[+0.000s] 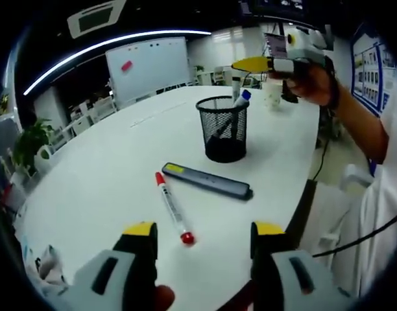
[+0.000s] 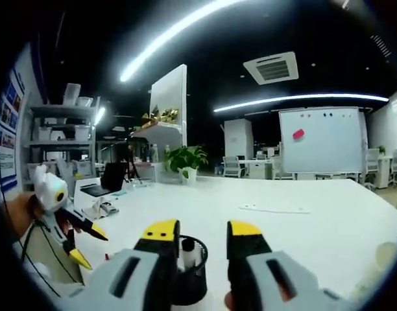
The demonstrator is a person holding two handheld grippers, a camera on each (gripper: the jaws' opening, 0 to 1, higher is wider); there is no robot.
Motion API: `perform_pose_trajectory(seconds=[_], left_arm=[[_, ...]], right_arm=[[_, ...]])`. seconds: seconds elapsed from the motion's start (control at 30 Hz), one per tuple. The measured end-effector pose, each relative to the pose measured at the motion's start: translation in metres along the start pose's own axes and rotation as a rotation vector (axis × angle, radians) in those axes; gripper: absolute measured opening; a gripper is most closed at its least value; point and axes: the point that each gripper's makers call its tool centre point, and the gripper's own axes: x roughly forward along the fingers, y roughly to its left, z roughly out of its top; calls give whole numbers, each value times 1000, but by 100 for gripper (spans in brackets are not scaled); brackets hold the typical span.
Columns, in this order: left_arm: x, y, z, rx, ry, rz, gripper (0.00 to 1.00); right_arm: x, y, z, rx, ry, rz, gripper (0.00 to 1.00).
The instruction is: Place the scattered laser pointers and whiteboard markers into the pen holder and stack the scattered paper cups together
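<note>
two items lie loose on the white surface: a red-capped marker just ahead of the left gripper, and a dark flat pointer between that marker and the mesh holder. the holder already carries at least one marker with a blue tip. left fingers stand wide apart with nothing between them. the right gripper hangs above the holder, fingers parted and seemingly empty, though what sits low between them is cut off. risks, as judged: the round marker may roll when one finger touches first; a shallow pinch near its cap could let it swing; the light holder could tip if an item is pushed against its rim; the two grippers may crowd each other over the holder. a pale cup-like shape stands beyond the holder, too blurred to confirm. holder contents are hard to count through the mesh. the surface's near edge is hidden behind the left gripper.
</note>
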Motion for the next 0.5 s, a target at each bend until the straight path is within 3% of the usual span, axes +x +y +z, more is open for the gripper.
perform_pose_trajectory(seconds=[0.5], left_arm=[[2,1,1,-17,-12,9,55]], right_arm=[[-12,-8,-8,5,25,-19,29]])
